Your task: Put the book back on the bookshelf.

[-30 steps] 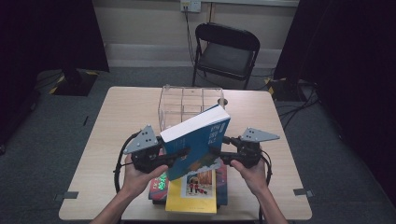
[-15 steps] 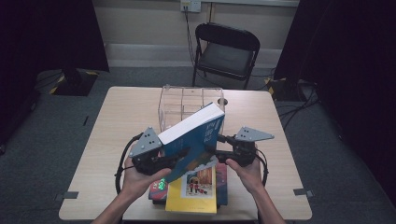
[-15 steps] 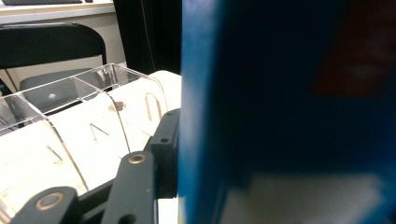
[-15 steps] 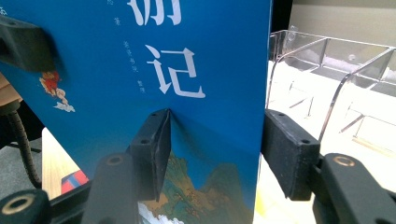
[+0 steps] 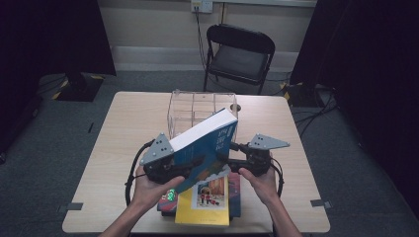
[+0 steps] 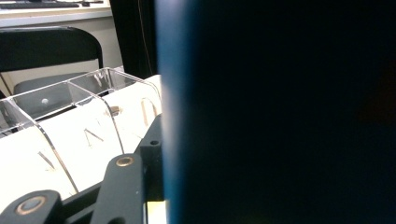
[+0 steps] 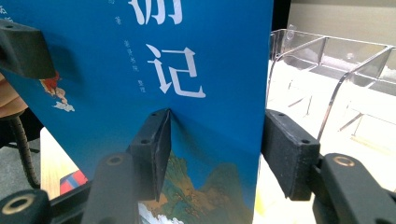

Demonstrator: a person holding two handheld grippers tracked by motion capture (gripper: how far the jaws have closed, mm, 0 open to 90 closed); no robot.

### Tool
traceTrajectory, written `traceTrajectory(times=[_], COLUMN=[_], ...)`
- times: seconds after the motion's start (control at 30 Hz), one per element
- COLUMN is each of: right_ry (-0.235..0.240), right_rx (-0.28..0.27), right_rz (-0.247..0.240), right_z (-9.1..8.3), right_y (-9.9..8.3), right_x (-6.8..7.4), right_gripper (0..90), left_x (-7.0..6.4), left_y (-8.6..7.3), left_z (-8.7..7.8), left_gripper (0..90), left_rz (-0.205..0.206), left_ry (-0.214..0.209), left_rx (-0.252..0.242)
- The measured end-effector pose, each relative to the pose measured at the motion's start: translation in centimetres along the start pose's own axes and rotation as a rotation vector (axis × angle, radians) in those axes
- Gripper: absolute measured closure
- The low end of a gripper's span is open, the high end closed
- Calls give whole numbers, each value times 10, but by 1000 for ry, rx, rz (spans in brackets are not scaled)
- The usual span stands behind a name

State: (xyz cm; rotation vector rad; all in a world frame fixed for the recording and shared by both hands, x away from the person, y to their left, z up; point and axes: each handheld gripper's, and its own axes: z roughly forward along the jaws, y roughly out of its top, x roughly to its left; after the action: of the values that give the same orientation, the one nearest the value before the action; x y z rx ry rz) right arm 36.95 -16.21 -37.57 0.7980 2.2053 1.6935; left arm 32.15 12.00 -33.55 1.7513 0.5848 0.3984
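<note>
while tilted, blue book (image 5: 207, 143) (white lettering) shows white pages.

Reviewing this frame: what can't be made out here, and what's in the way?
- Left gripper grip: its fingers are hidden by the blue book in the left gripper view.
- Stack under the book: lower titles covered in the high view.
- Right gripper: far finger's contact is behind the book's edge.

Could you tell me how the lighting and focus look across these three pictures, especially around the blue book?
High view: even light on the pale wooden table, dark surrounds, thick blue paperback book sharp. Left gripper view: the book sits so close it reads as a dark, featureless blur, while the clear acrylic divider rack is bright. Right gripper view: cover lettering crisp, rack glinting.
</note>
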Motion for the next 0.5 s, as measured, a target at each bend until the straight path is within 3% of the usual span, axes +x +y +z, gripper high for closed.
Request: traceTrajectory(times=[0.2,0.27,0.5], right_ry=[-11,-13,-29], right_rx=[4,4,9], right_rz=[0,1,3], right_z=[2,2,8], right_y=[1,1,3], right_x=[1,1,1], right_gripper=[446,446,441], left_x=[0,-2,6], left_y=[-1,-1,-1], left_z=[2,3,2], left_gripper=[519,594,612], left_rz=[-6,31,-30], left_ry=[31,77,84], left_rx=[-35,-25,-29])
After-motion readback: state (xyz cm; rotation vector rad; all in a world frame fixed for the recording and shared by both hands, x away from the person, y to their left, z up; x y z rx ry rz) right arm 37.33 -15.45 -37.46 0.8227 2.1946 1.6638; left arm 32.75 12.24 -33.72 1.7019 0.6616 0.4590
